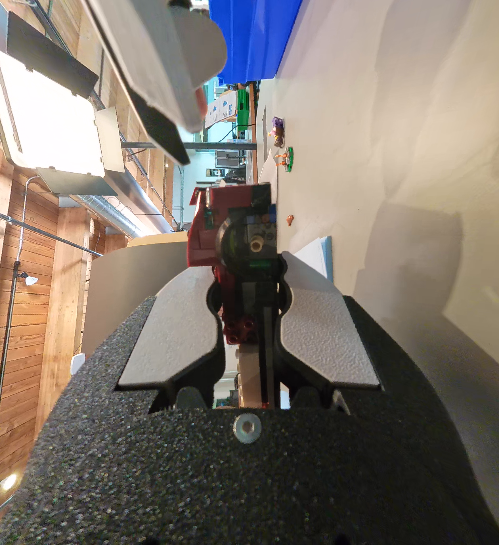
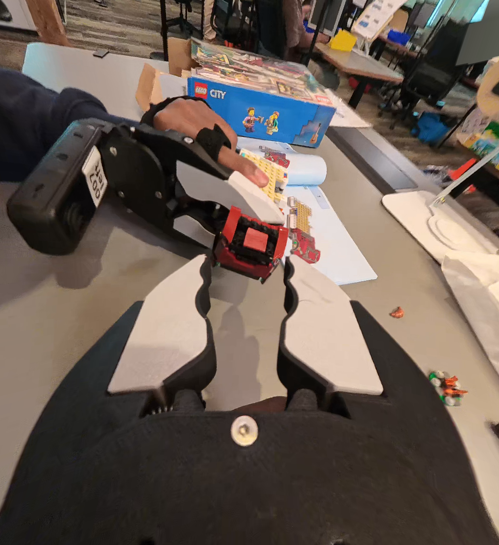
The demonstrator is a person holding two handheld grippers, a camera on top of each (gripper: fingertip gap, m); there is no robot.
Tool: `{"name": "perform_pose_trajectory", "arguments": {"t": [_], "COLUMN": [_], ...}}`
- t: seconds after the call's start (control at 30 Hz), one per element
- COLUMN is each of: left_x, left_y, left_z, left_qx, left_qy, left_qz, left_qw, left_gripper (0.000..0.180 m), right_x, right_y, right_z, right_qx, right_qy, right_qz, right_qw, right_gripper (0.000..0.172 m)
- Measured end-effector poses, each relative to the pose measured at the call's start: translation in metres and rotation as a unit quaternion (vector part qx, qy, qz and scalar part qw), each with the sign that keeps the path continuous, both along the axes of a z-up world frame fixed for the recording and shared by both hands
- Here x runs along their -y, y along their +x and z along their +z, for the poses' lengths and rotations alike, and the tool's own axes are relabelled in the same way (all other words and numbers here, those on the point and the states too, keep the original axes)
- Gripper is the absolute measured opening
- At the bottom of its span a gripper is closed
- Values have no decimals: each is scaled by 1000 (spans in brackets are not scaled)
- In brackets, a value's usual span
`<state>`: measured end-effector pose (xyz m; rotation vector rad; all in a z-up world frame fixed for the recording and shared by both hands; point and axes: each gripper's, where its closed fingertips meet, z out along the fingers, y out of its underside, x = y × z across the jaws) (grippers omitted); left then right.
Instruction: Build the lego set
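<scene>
In the right wrist view a dark sleeve (image 2: pixel 21 112) is cut off at the left edge; its hand (image 2: pixel 195 124) lies along the left gripper (image 2: pixel 251 224), rolled on its side, pinching a dark red and black brick model (image 2: pixel 249 246) above the grey table (image 2: pixel 65 309); the lower finger is mostly hidden; the right gripper (image 2: pixel 245 265) stands spread, bare, just short of the model; an open instruction booklet (image 2: pixel 339 250) lies behind.
</scene>
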<state>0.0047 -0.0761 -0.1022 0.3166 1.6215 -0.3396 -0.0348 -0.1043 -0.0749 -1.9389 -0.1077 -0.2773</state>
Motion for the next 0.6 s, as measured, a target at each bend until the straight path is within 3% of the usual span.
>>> {"name": "perform_pose_trajectory", "arguments": {"t": [0.23, 0.43, 0.6], "left_x": [-7, -13, -18], "left_y": [3, 6, 8], "left_z": [1, 6, 9], "left_qx": [4, 5, 4], "left_qy": [1, -9, -19], "left_qz": [9, 17, 21], "left_qw": [1000, 1000, 1000], "left_gripper": [35, 35, 35], "right_x": [-4, -14, -24], "right_y": [7, 12, 9], "right_z": [-6, -21, -9], "right_qx": [218, 330, 424], "right_qy": [47, 76, 108], "right_qz": [10, 2, -14], "right_qw": [975, 941, 899], "right_gripper": [51, 50, 51]}}
